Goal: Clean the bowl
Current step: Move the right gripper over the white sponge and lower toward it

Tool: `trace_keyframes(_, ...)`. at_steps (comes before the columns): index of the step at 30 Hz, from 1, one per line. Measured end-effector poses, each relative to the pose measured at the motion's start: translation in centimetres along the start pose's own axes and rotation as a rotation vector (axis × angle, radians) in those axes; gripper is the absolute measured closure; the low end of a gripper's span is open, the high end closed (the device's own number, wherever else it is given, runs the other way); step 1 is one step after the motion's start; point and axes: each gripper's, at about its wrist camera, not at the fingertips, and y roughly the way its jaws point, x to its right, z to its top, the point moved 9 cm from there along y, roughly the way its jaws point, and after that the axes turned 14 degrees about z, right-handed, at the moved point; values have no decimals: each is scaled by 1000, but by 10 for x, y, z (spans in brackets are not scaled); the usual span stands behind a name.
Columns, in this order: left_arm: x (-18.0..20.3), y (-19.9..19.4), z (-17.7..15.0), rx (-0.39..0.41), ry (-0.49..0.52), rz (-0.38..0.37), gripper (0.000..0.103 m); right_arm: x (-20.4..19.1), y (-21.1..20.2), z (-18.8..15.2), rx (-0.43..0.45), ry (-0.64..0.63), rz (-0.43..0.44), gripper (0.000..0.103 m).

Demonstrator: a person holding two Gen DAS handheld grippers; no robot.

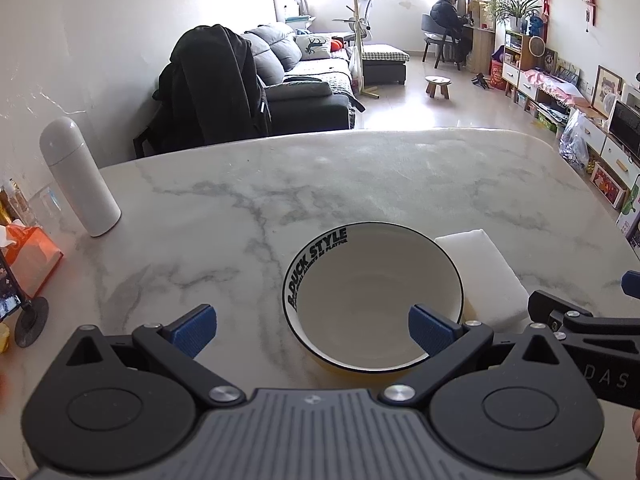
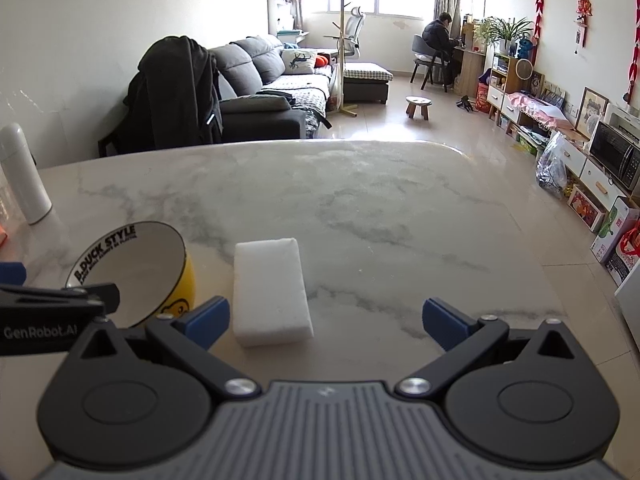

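So, left to right: bowl (image 2: 132, 272) sat lower left in the right wrist view, sponge (image 2: 272, 292) just beside it, centre frame — long axis running away from the right gripper (image 2: 326, 320), the nearer one. Left gripper (image 1: 312, 332) hovered over the bowl. Both were wide open, holding nothing.

In the left wrist view, the white rectangular sponge block (image 1: 486, 276) is partly hidden behind the white black-rimmed bowl (image 1: 372, 300). The bowl's smaller lettering is too small to read. The orange tissue box (image 1: 30, 258) is cut off by the left edge.
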Motion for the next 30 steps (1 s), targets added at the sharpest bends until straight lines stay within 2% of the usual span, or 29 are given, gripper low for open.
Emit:
trace_keyframes(15, -1, 12, -5, -24, 5, 15, 1, 1, 2, -3, -9, -3, -2, 0)
trace_keyframes(22, -14, 29, -8, -70, -49, 26, 1, 3, 4, -3, -8, 5, -1, 0)
trace_keyframes(30, -19, 50, -15, -140, -81, 12, 1, -3, 24, -6, -27, 10, 49, 0)
